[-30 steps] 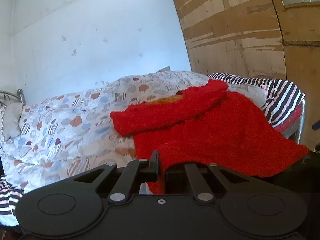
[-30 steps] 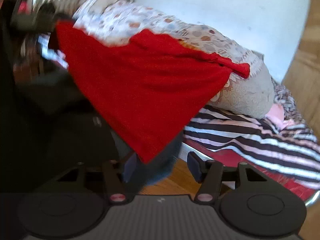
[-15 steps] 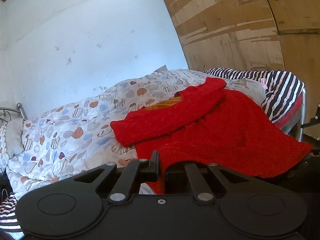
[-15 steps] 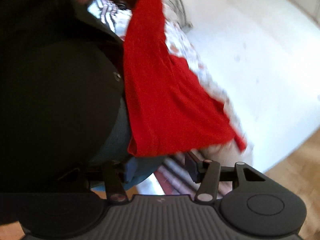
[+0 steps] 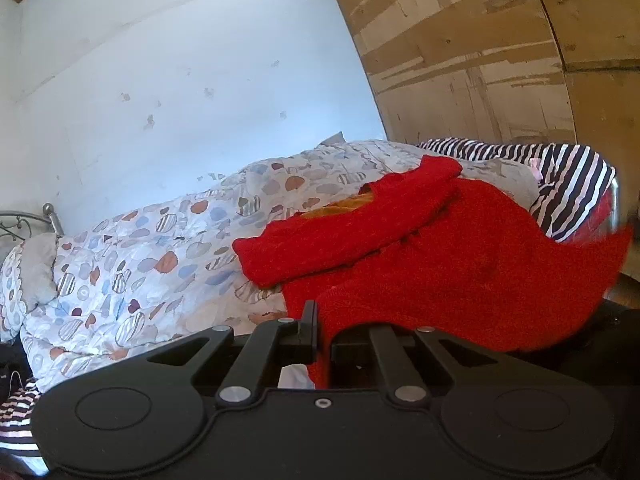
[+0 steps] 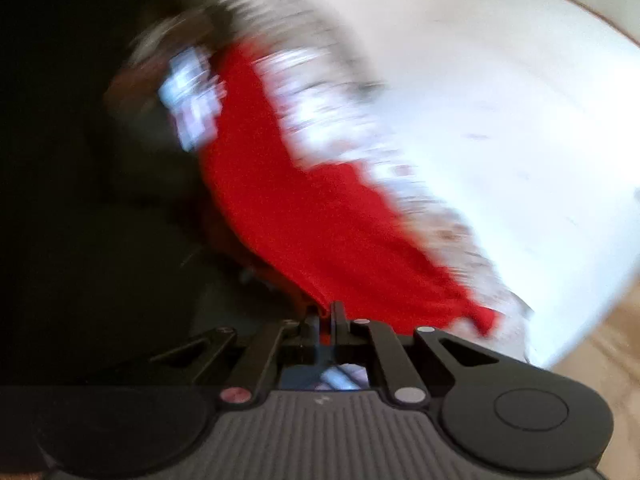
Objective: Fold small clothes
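A red knitted sweater [image 5: 452,248] lies on the bed, one sleeve folded across its upper part. My left gripper [image 5: 322,330] is shut on the sweater's near left hem corner. In the right wrist view, which is blurred by motion, the sweater [image 6: 304,216] stretches away from my right gripper [image 6: 326,320], which is shut on its other hem corner. The sweater's right corner lifts at the right edge of the left wrist view.
A patterned duvet [image 5: 160,256] covers the bed. A striped sheet [image 5: 572,184] lies at the foot end. A grey pillow [image 5: 36,268] and metal headboard [image 5: 48,216] are at left. A wooden wardrobe [image 5: 500,60] stands behind. An orange cloth [image 5: 344,204] peeks from under the sleeve.
My right gripper was open beside the sweater's hanging corner and has now shut on it while swinging fast. The left gripper has kept its hold and tilted slightly.
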A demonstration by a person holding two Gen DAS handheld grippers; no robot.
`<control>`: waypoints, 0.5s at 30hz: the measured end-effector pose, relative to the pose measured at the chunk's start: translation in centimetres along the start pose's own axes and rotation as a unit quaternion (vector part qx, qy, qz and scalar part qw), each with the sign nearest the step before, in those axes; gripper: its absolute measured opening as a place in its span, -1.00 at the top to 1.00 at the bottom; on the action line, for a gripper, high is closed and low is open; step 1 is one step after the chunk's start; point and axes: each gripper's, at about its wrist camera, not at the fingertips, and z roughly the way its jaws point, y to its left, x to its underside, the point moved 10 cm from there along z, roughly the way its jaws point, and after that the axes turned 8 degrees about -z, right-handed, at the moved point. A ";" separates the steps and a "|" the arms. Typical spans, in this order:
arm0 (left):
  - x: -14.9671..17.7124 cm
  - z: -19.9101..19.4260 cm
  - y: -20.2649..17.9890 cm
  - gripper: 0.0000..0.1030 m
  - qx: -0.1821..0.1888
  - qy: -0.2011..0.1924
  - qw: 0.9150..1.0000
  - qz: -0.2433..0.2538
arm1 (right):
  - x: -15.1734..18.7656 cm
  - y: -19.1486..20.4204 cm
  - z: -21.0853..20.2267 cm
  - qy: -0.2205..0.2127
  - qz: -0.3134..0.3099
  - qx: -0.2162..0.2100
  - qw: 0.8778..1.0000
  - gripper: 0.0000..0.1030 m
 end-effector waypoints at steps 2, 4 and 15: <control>-0.1 -0.9 0.1 0.92 -0.005 -0.020 1.000 0.004 | -1.1 -2.5 -1.7 -0.019 0.063 0.033 0.997 0.90; -0.5 -2.2 -0.1 0.92 -0.010 -0.050 0.999 0.006 | -2.0 -4.1 -3.7 -0.039 0.115 0.065 0.990 0.90; -3.1 -4.1 0.3 0.92 0.036 -0.062 0.995 -0.069 | -1.3 -8.9 -4.3 -0.075 0.262 0.070 0.960 0.91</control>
